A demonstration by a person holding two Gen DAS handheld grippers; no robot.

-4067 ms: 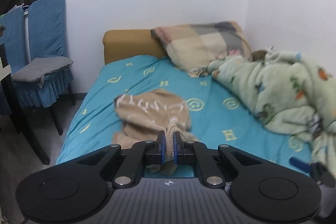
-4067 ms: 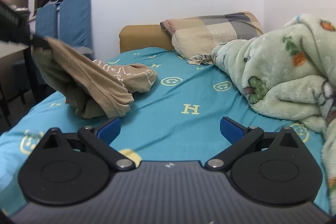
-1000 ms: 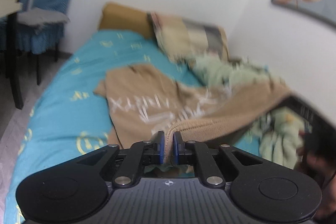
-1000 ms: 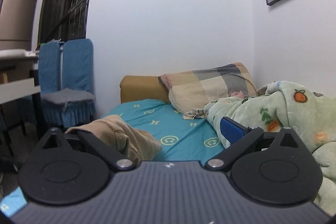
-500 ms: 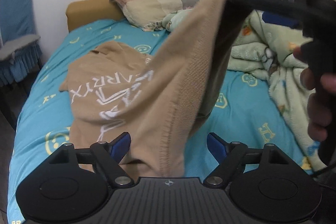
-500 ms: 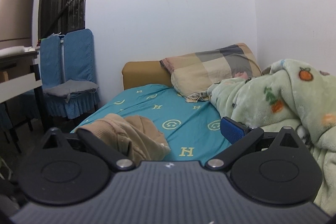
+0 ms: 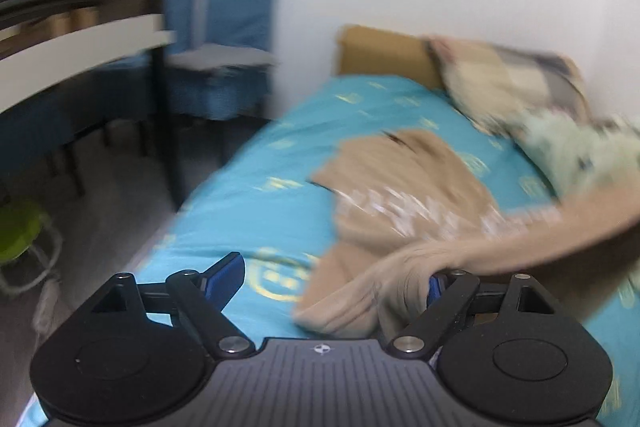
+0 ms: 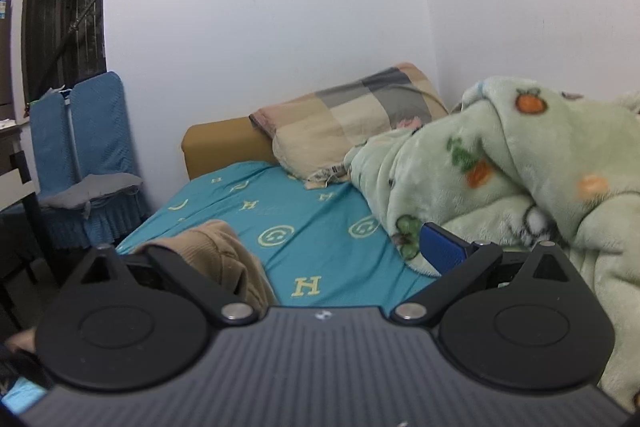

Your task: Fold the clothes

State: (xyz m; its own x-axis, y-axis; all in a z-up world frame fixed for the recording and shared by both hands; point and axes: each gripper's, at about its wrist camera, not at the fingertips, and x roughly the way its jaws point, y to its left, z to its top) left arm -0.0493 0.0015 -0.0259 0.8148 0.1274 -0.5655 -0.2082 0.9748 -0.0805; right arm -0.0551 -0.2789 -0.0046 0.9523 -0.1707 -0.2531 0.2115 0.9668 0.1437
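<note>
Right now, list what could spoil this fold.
The tan sweatshirt drapes over one finger of the open left gripper; pulling away may drag it askew. It lies bunched on the bed, so folding now could trap creases. The green blanket crowds the right gripper and might snag.

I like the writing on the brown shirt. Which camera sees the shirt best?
The left wrist view: the brown shirt lies spread on the bed, white print showing, though blurred. The right wrist view shows only a bunched edge.
</note>
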